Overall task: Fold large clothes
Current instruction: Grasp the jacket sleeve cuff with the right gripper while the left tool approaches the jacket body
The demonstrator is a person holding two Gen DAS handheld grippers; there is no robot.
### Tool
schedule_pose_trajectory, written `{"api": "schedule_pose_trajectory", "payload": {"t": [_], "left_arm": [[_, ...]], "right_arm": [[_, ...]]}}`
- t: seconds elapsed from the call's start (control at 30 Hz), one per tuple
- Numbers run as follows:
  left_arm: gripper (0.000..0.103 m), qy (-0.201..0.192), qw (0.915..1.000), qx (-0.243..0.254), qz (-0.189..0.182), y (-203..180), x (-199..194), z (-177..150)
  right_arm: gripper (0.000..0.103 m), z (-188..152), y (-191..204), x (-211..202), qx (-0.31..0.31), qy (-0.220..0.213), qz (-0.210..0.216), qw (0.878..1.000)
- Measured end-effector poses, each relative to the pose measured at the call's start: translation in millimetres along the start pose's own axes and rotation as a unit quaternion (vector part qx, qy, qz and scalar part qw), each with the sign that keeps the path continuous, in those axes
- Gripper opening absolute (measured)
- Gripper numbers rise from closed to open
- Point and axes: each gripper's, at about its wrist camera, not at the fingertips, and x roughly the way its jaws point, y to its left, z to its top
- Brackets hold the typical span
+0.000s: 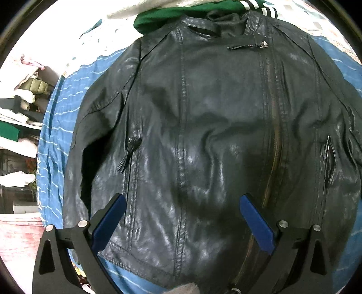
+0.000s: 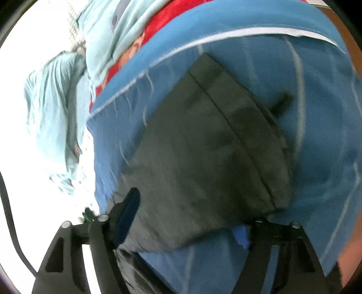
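Black leather jacket spread front-up, zipped, on blue striped bedcover. Left gripper above lower front panel, jaws wide apart, nothing held. Right gripper jaws spread, dark sleeve lying between; contact unclear through blur.

A bed covered by a blue quilt with thin pale broken stripes carries everything. A black leather jacket lies spread flat on it, front side up, zip closed, collar at the far end. Just beyond the collar lies a green garment with white-striped trim. In the blurred right wrist view, a dark sleeve rests on the same quilt.
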Motion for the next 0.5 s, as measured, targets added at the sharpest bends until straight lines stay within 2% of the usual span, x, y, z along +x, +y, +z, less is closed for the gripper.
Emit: {"api": "schedule_pose_trajectory", "payload": {"t": [0.07,0.1,0.13,0.17,0.23,0.37,0.5], "left_arm": [[0.103,-0.005,1.0000,-0.002,0.002,-0.6,0.8,3.3],[0.103,-0.007,1.0000,-0.004,0.002,-0.3,0.3,4.3],[0.103,-0.009,0.9999,-0.006,0.000,0.6,-0.5,4.2],[0.103,-0.010,0.9999,-0.008,0.000,1.1,-1.2,4.5],[0.103,-0.014,0.9998,-0.013,-0.002,5.6,-4.1,3.6],[0.103,-0.015,0.9994,-0.031,-0.009,23.0,-5.0,-2.3],[0.103,-0.004,0.9978,-0.065,-0.015,51.3,5.7,-10.5]], "right_arm": [[0.079,3.2,8.2,5.0,-0.001,-0.014,0.000,1.000],[0.068,5.1,13.7,4.1,-0.006,-0.022,-0.005,1.000],[0.030,2.3,13.6,-4.0,-0.012,-0.029,-0.012,0.999],[0.010,3.1,19.4,-4.5,-0.023,-0.036,-0.017,0.999],[0.006,7.6,22.7,-14.9,-0.027,-0.038,-0.014,0.999],[0.005,13.9,62.5,-48.3,-0.081,-0.065,-0.014,0.995],[0.005,3.9,138.0,-69.2,-0.171,-0.082,-0.002,0.982]]}}
